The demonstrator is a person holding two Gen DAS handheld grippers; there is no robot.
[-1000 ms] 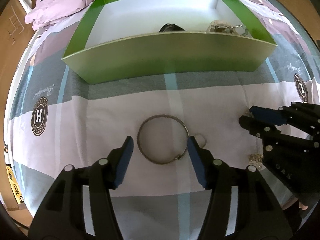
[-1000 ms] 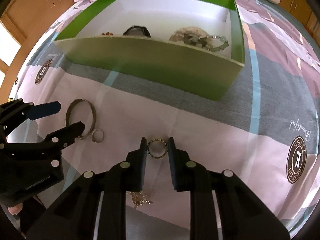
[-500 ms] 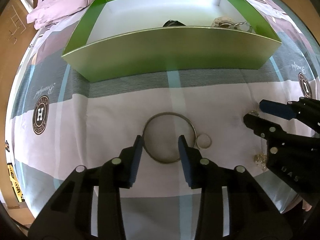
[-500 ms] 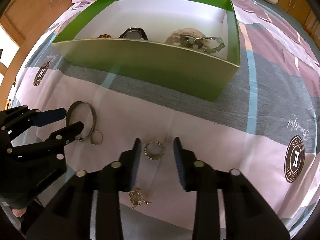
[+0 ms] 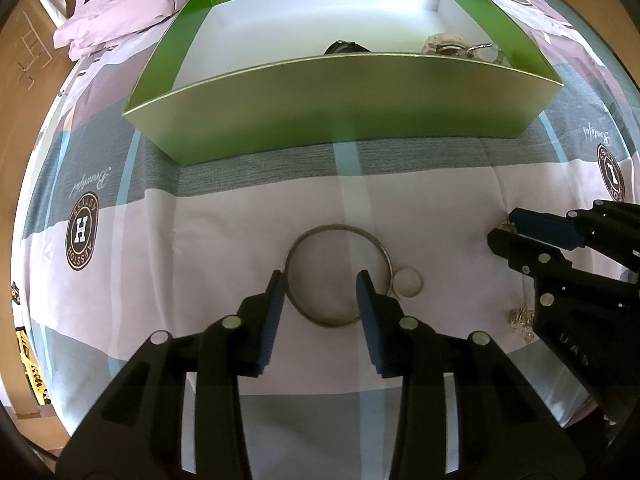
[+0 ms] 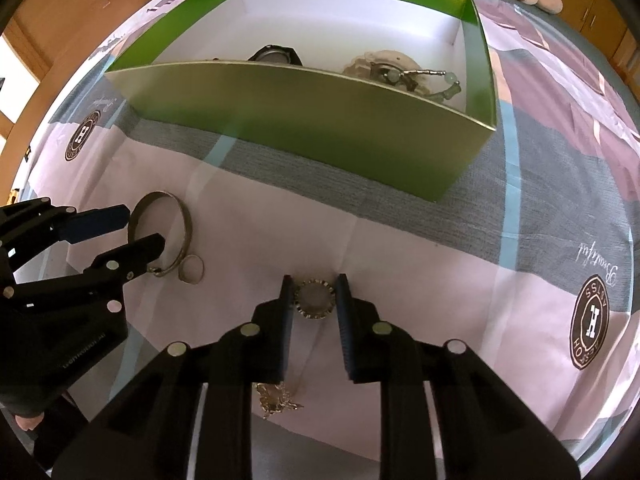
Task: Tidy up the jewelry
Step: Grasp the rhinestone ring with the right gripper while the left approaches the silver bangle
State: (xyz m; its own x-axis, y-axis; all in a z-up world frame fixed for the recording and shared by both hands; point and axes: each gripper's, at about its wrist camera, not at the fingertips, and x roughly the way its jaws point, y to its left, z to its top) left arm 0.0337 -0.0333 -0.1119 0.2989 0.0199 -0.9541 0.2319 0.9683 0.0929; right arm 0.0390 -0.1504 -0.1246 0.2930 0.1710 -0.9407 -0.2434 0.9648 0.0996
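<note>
A silver bangle lies flat on the bedsheet with a small silver ring touching its right side. My left gripper is open, its fingers over the bangle's near part, one inside the hoop. A studded round ring lies between the fingers of my right gripper, which is open and close around it. The bangle also shows in the right wrist view. A green box with a white inside stands beyond, holding a dark watch and beaded jewelry.
A small gold trinket lies under my right gripper. Crumpled lilac bedding lies at the far left. Wooden furniture borders the bed. The sheet has grey and pink bands with round logos.
My left gripper narrowed over the bangle, then widened a little. My right gripper opened, then closed in around the studded ring. Both moved slightly nearer the sheet.
</note>
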